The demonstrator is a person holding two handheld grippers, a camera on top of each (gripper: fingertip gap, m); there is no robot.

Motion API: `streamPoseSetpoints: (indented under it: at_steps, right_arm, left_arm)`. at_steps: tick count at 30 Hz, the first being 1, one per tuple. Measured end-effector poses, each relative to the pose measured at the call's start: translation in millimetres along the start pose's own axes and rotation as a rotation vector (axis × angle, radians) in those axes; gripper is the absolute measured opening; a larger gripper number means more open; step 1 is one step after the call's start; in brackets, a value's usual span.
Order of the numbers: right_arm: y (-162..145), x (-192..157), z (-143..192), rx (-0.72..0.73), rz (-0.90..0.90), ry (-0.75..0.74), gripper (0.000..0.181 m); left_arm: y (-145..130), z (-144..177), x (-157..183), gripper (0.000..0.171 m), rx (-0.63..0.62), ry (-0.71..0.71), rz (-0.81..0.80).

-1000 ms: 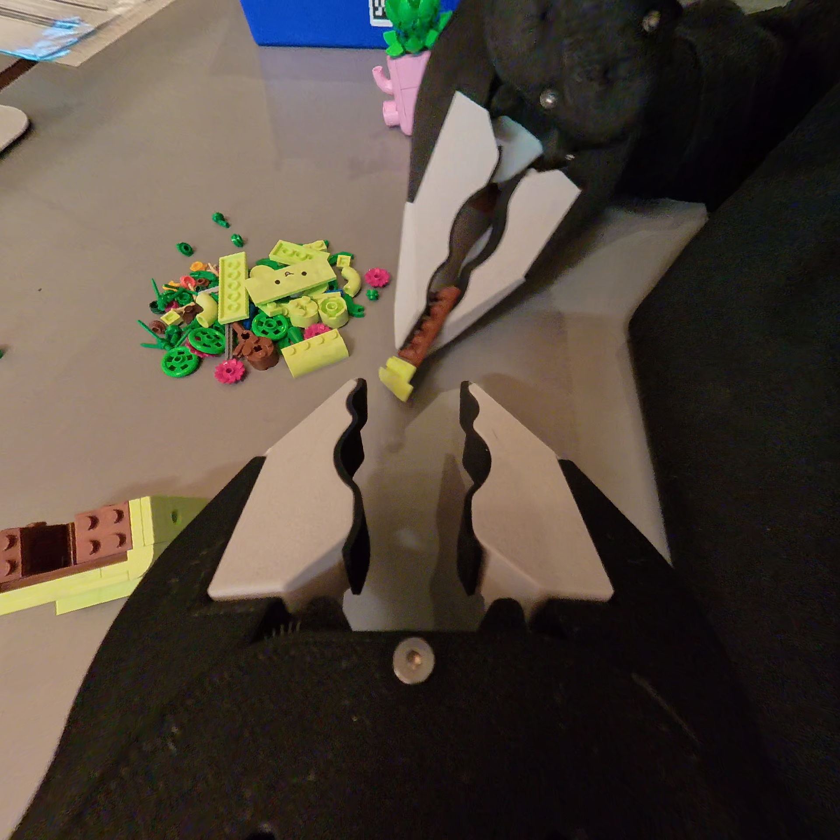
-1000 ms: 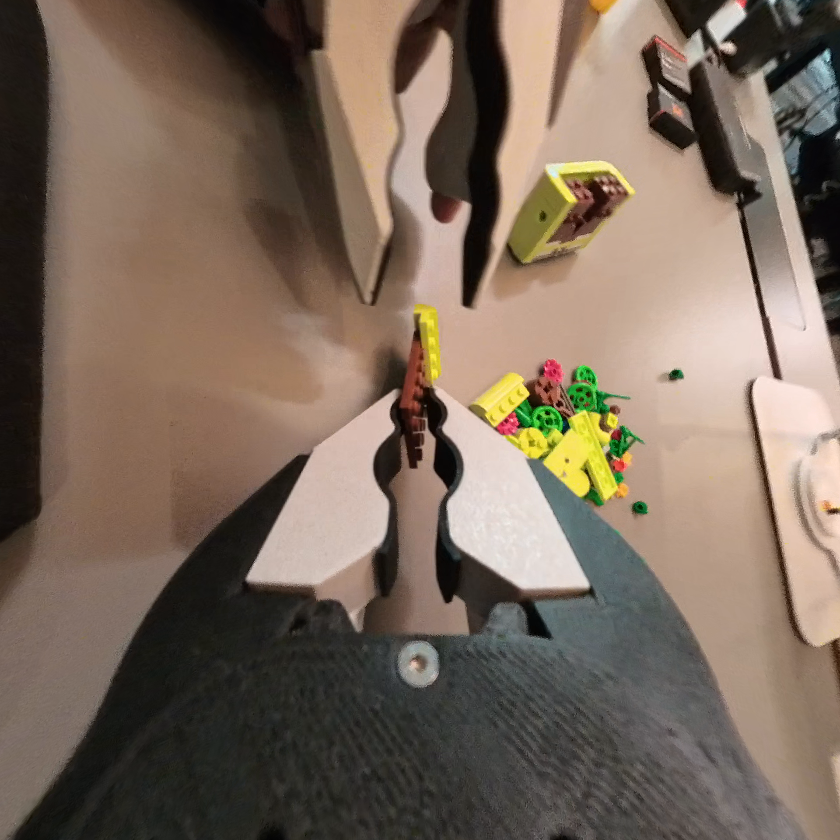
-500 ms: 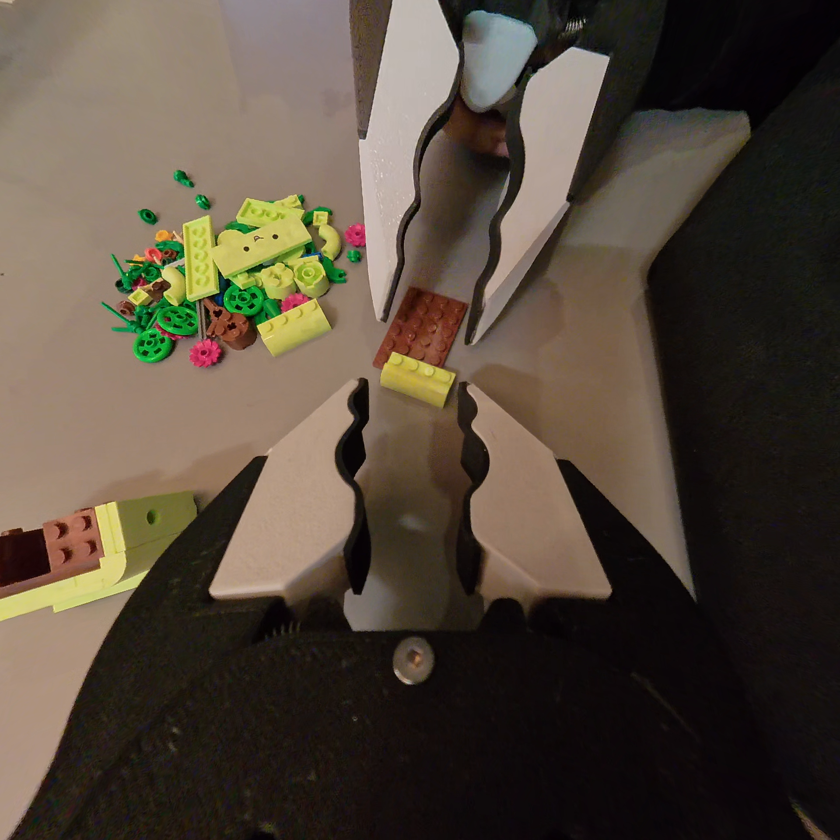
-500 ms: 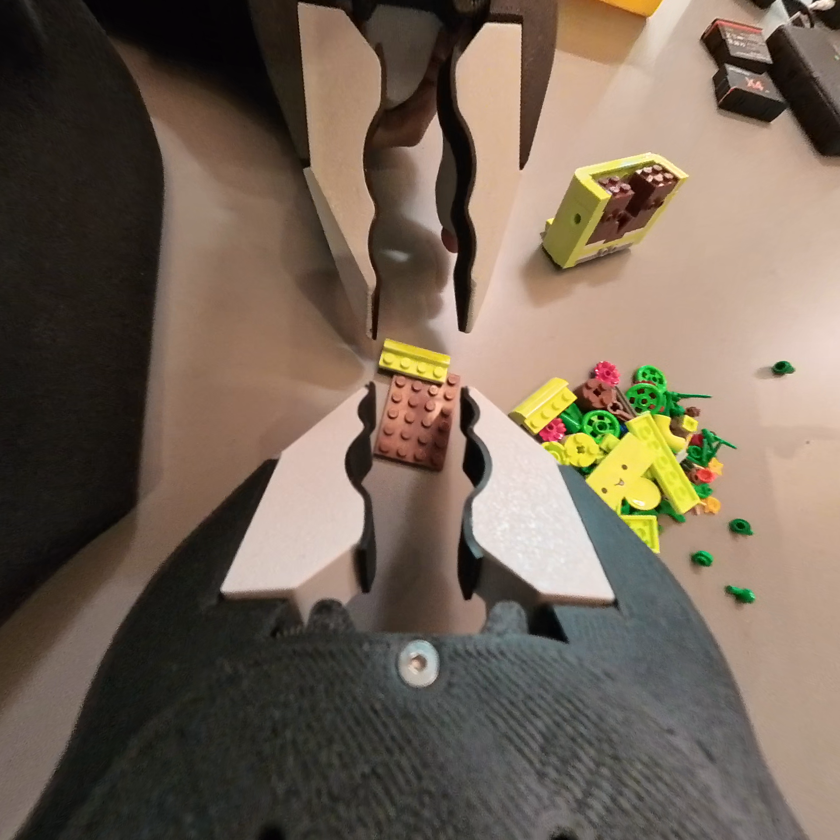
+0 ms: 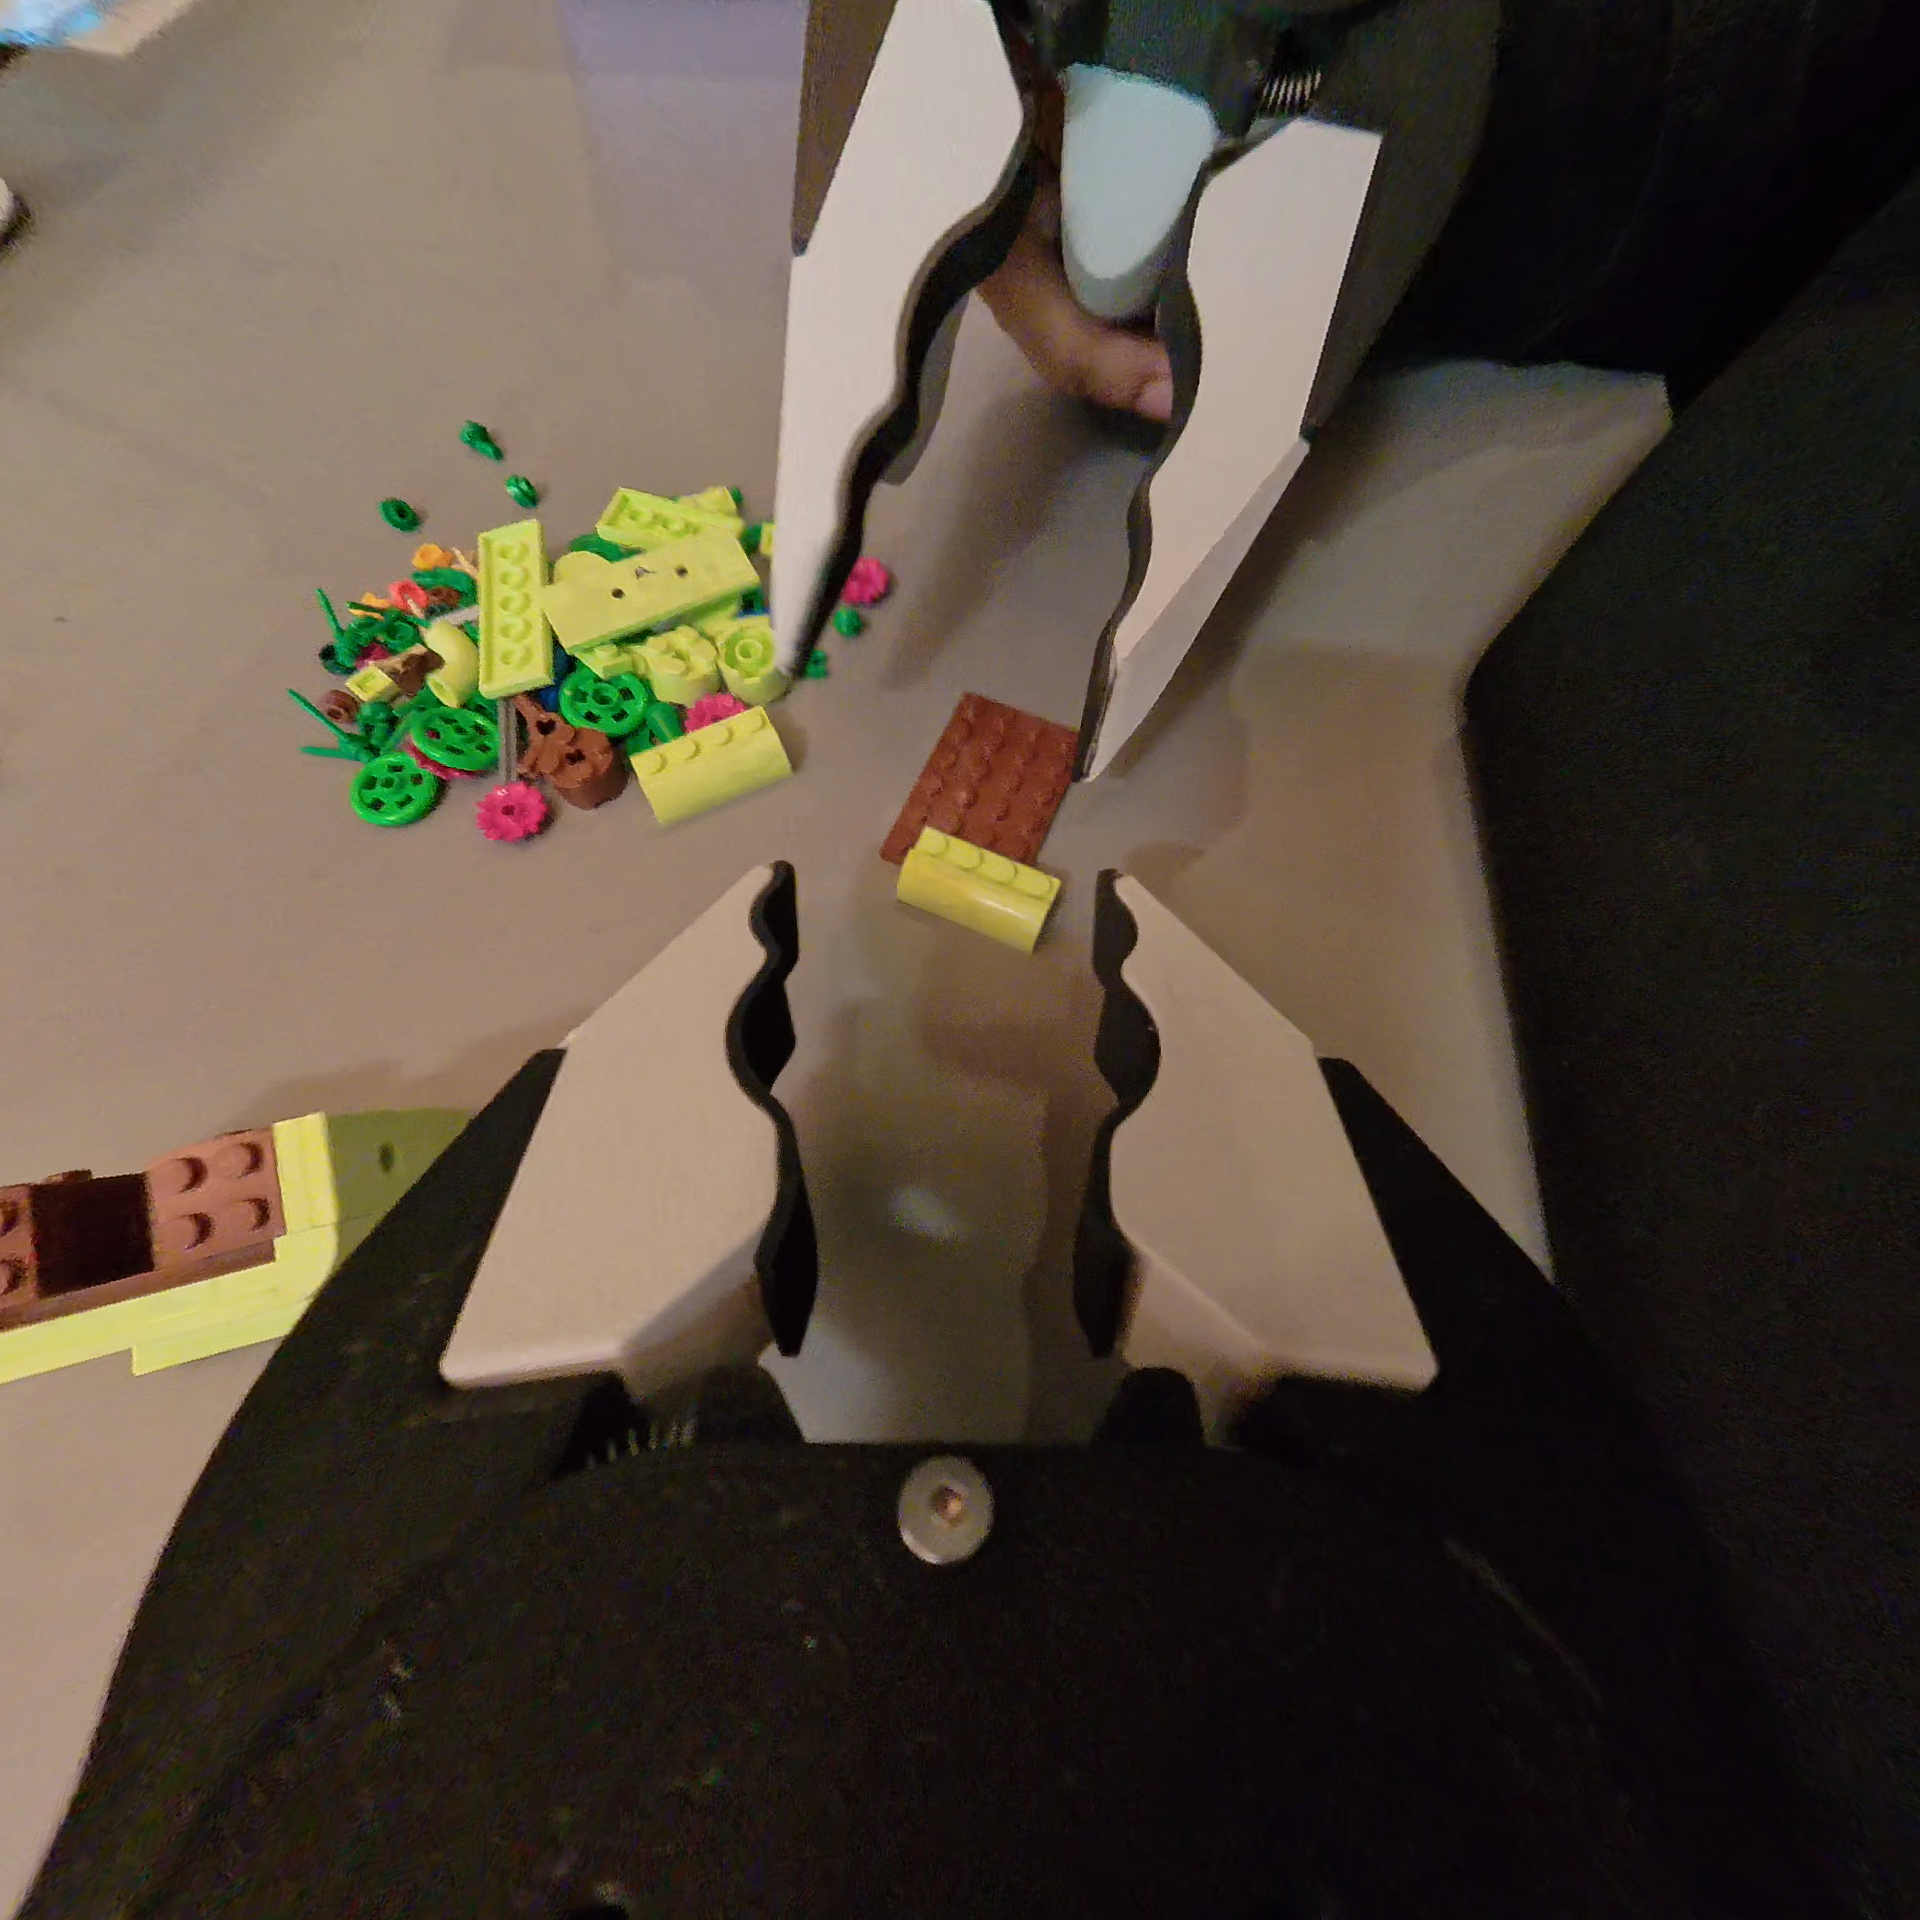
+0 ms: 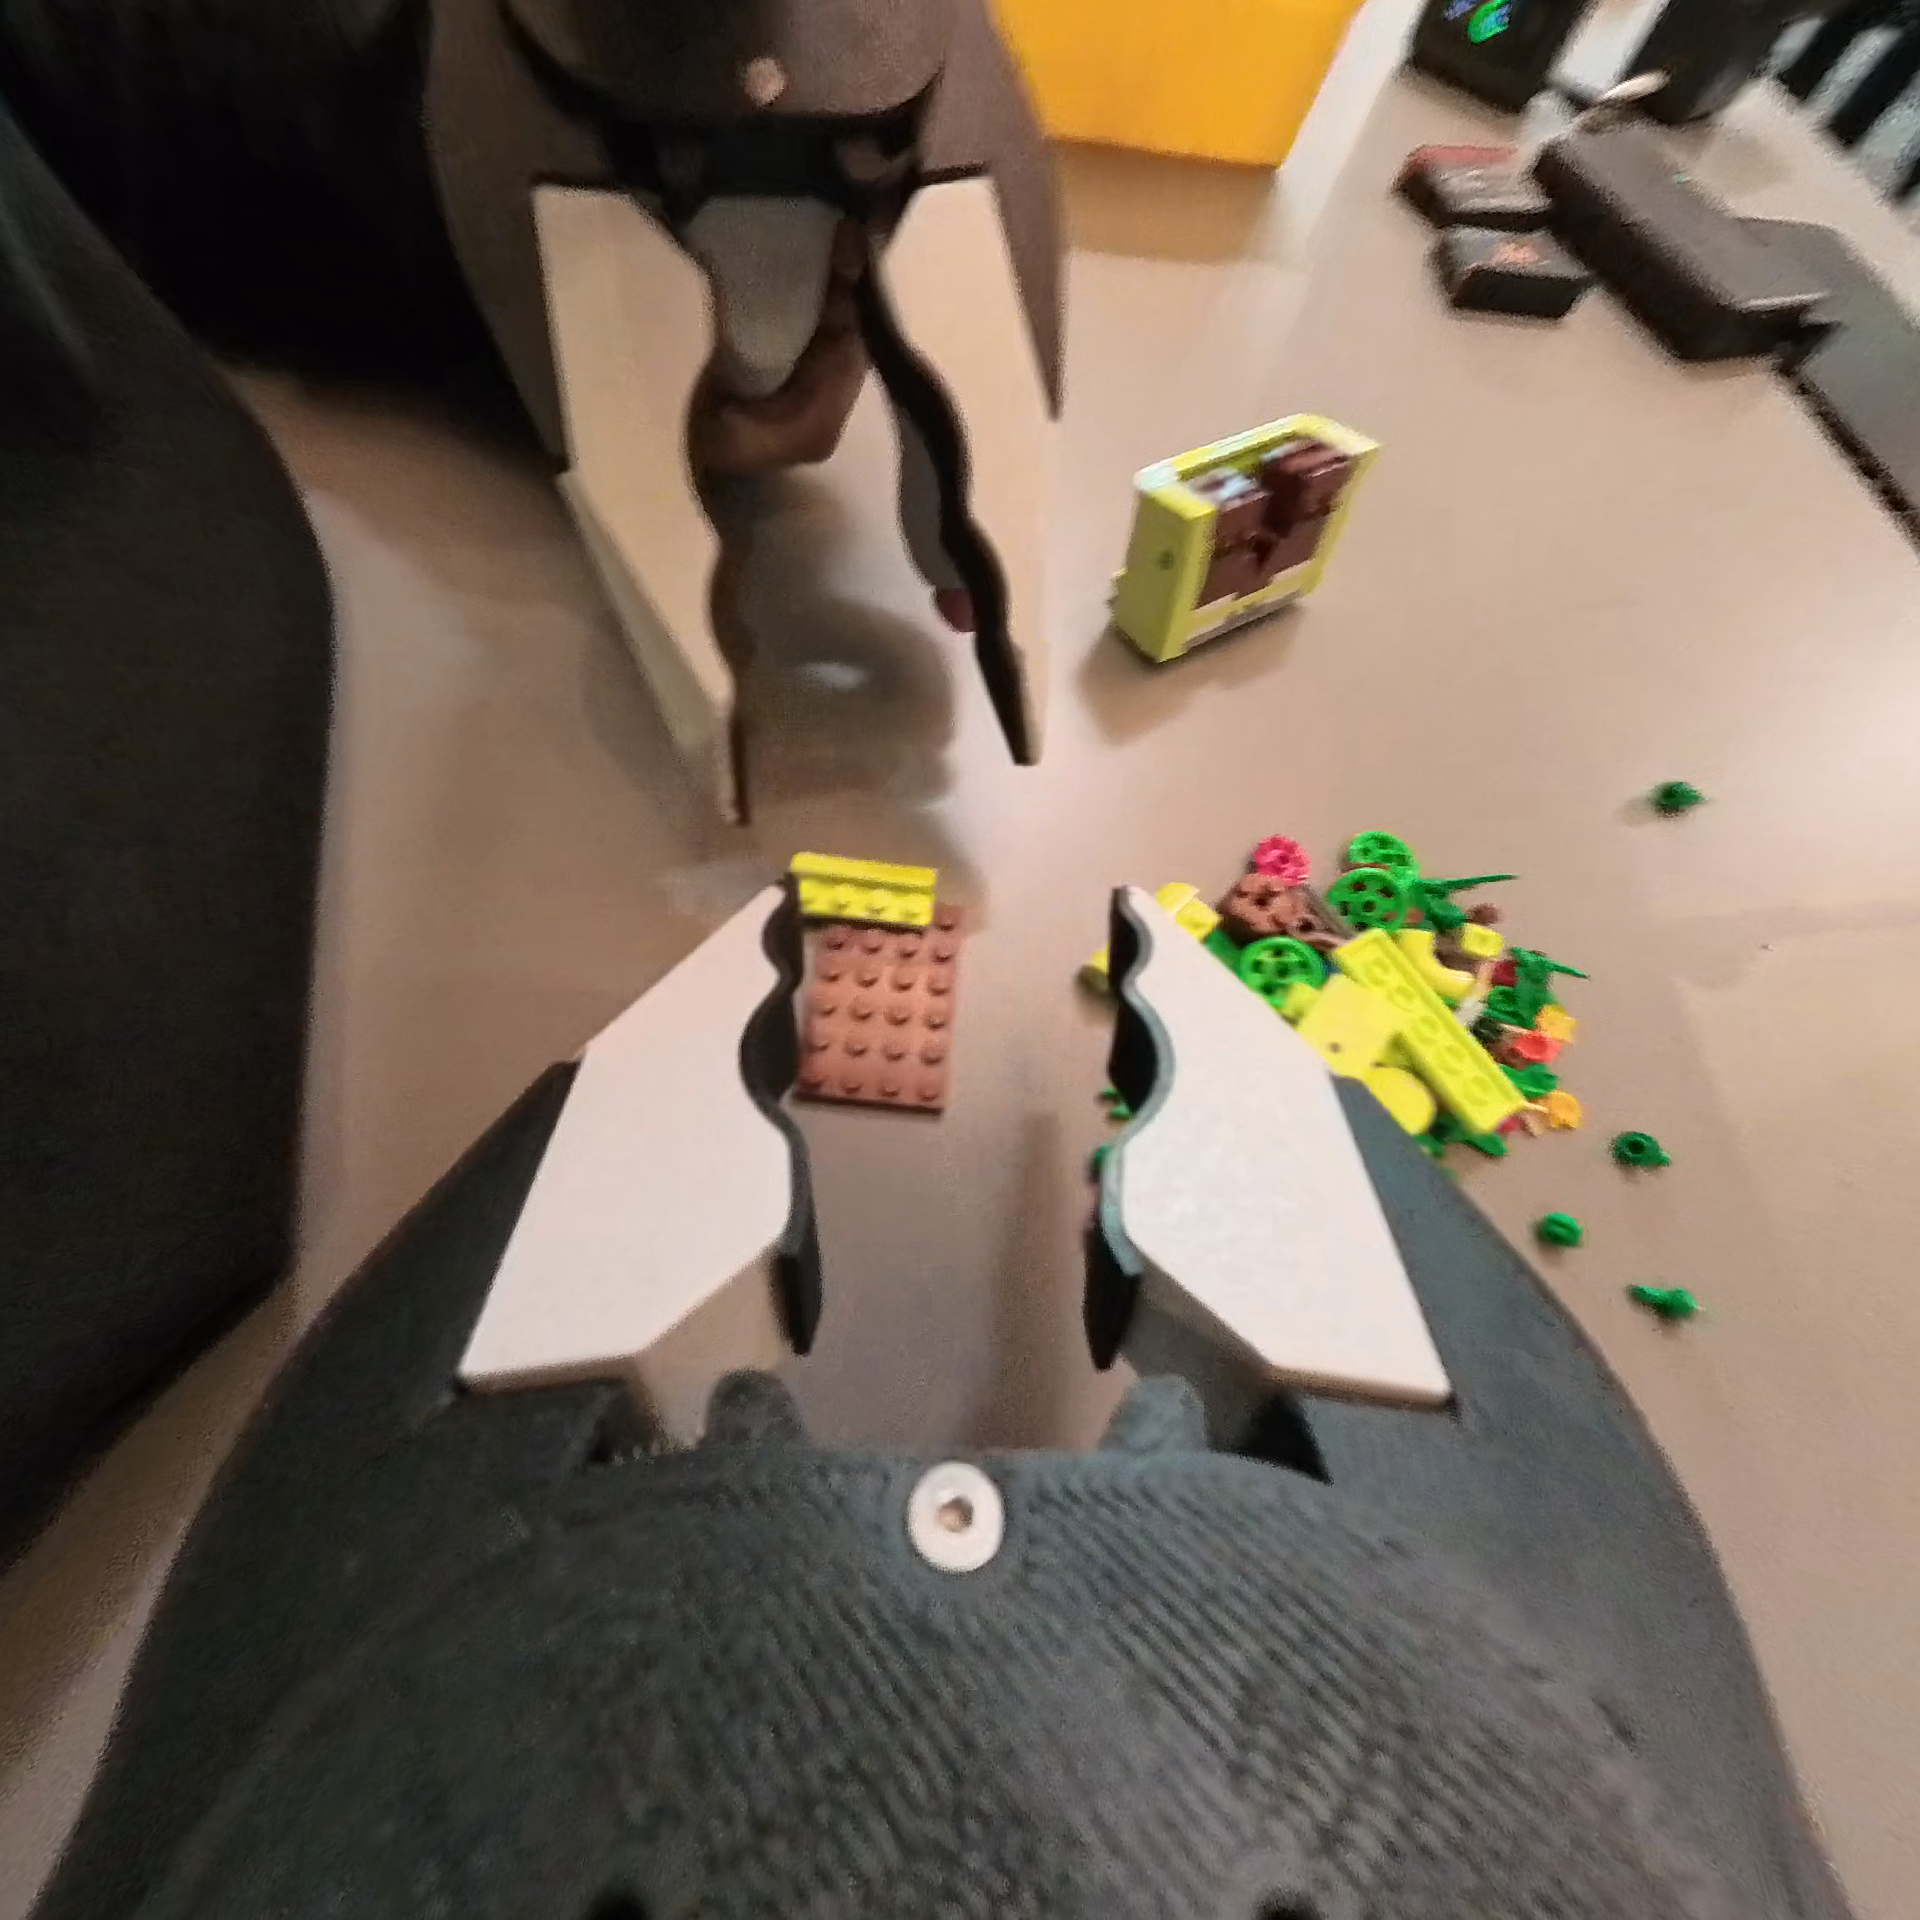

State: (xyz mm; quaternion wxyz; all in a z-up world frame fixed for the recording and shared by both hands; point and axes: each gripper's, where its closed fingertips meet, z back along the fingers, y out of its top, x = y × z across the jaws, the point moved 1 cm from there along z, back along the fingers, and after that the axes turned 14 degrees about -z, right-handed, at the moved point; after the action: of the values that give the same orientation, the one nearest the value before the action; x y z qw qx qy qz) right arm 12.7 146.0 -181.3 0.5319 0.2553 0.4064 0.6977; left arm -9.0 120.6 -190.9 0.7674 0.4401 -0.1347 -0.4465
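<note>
A brown studded plate (image 5: 987, 774) lies flat on the grey table (image 5: 260, 312) with a lime brick (image 5: 977, 888) at its near end. My left gripper (image 5: 940, 883) is open and empty, its fingertips just short of the lime brick. My right gripper (image 6: 951, 904) is open and empty. Its left finger (image 6: 665, 1081) lies beside the plate (image 6: 883, 1018) and lime brick (image 6: 862, 888), and its right finger (image 6: 1247, 1164) is by the brick pile (image 6: 1403, 997). Each gripper faces the other: the right one (image 5: 940, 717) shows in the left wrist view, the left one (image 6: 881, 779) in the right wrist view.
A pile of lime, green, brown and pink pieces (image 5: 551, 655) lies left of the plate. A lime and brown assembly (image 5: 156, 1247) sits at the left, also in the right wrist view (image 6: 1247, 530). Dark fabric (image 5: 1714, 727) borders the table. A yellow box (image 6: 1174, 73) and black items (image 6: 1507, 229) stand far off. Only a small space, under 4 cm, lies between the two pairs of fingers. It is some 4 centimeters from my right tips to the plate (image 6: 883, 1018). The left camera catches it too, in the left wrist view (image 5: 997, 776).
The right gripper, shut on the brown plate one second ago, let it go flat on the table. Both grippers have since opened wider, and the right one has shifted toward the pile.
</note>
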Motion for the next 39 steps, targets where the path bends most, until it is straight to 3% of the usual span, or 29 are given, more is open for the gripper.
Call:
streamPoseSetpoints:
  at_steps: [4, 7, 10, 14, 18, 24, 30, 39]
  right_arm:
    - [19.5, 36.3, 13.0, 0.148, -0.138, -0.158, 0.083]
    - [15.9, 76.5, 25.1, 0.192, -0.283, -0.347, 0.108]
    - [-6.7, 107.9, 28.7, 0.119, -0.428, -0.51, 0.122]
    - [-33.5, 134.9, 38.7, 0.0, -0.477, -0.7, 0.133]
    - [-31.0, 133.0, 32.2, 0.007, -0.523, -0.663, 0.141]
    - [-1.8, 92.3, 16.1, 0.112, -0.529, -0.437, 0.146]
    - [-43.8, 82.3, 19.1, -0.075, -0.551, -0.55, 0.154]
    - [-54.6, 82.1, 20.0, -0.131, -0.566, -0.556, 0.149]
  left_arm:
    - [18.1, 22.1, -28.0, 0.089, 0.143, 0.126, 0.095]
    - [15.9, 49.3, -62.3, 0.109, 0.193, 0.286, 0.2]
    - [0.4, 74.6, -91.8, 0.113, 0.199, 0.452, 0.298]
    - [-3.3, 92.0, -103.0, 0.11, 0.245, 0.506, 0.351]
    - [-8.8, 96.6, -106.8, 0.109, 0.2, 0.566, 0.319]
    - [-15.7, 101.0, -111.1, 0.107, 0.187, 0.596, 0.322]
    - [-28.2, 101.2, -115.3, 0.105, 0.172, 0.607, 0.36]
    - [-36.2, 92.0, -114.9, 0.102, 0.114, 0.61, 0.336]
